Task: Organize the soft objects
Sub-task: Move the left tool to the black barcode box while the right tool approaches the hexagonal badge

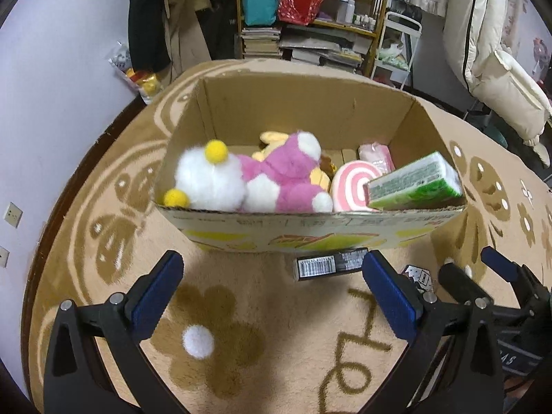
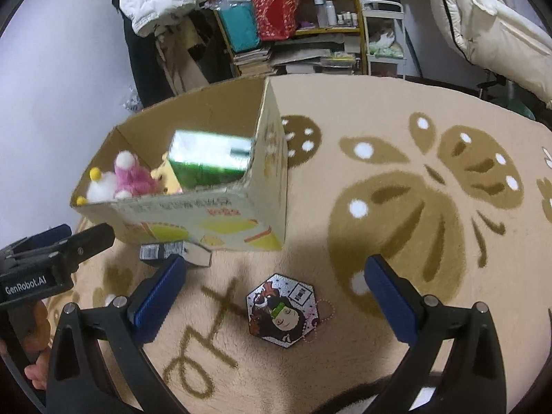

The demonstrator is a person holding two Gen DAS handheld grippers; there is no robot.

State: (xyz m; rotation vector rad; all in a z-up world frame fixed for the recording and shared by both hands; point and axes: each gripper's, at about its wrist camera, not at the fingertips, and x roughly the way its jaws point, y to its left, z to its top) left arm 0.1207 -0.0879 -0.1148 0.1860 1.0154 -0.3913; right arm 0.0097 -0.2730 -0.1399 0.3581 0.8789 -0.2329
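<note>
Left wrist view: the left tongs (image 1: 272, 276) hang wide open and empty above the beige patterned rug (image 1: 241, 327), facing an open cardboard box (image 1: 310, 231). Inside lie a white plush with yellow pompoms (image 1: 207, 179), a pink-and-white plush (image 1: 286, 176), a pink swirl cushion (image 1: 352, 186) and a green tissue pack (image 1: 414, 183) leaning on the right wall. A black barcoded packet (image 1: 327, 264) lies just before the box. The right tongs (image 2: 276, 288), also wide open and empty, hover over a hexagonal cartoon card (image 2: 281, 310) on the rug.
</note>
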